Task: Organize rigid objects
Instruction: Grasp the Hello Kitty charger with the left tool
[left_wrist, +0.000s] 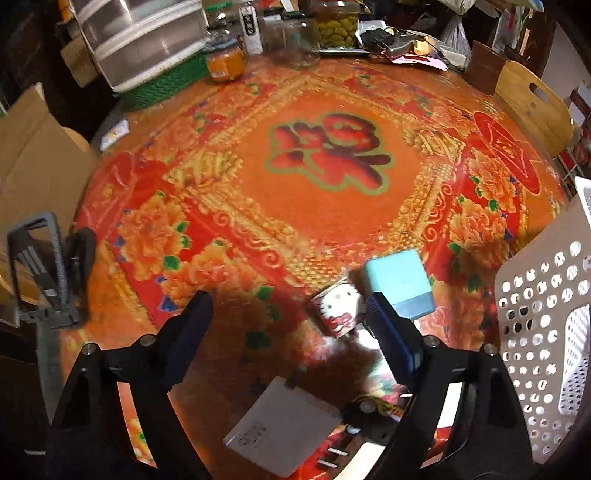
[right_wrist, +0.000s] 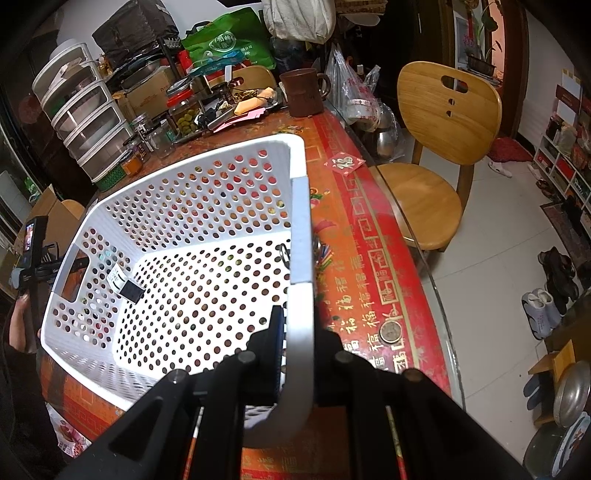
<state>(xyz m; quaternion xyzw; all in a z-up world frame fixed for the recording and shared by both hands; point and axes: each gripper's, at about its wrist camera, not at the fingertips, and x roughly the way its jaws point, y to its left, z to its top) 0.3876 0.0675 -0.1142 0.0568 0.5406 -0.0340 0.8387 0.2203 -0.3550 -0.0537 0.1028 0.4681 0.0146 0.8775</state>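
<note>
right gripper (right_wrist: 295, 354) clamps basket (right_wrist: 301, 229) rim | left gripper (left_wrist: 288, 314) wide, blue box (left_wrist: 400, 282) beside right finger

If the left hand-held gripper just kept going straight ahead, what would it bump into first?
Probably nothing soon. The left hand-held gripper is open over bare red tablecloth; the Hello Kitty cup and blue box sit off by its right finger. Depth is unclear.

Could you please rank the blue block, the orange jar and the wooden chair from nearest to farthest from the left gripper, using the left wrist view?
1. Blue block: beside the left gripper's right finger.
2. Orange jar: far table side, left.
3. Wooden chair: beyond the table, right.
</note>
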